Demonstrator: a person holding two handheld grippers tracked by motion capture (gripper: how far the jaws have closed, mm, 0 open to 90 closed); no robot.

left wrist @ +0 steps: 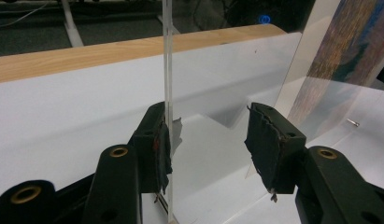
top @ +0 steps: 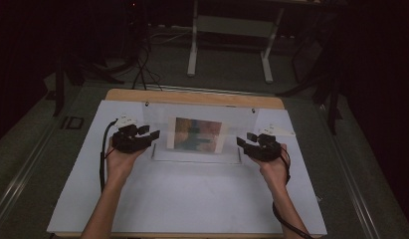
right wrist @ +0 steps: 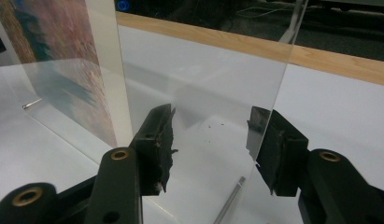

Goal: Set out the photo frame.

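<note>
A clear acrylic picture frame (top: 199,133) stands upright near the middle of the white table, its transparent panel wider than the picture inside. The picture (top: 196,133) is a blurry print in reds, blues and tans, set in the panel's middle. The frame's clear foot (top: 196,158) rests flat on the table.
</note>
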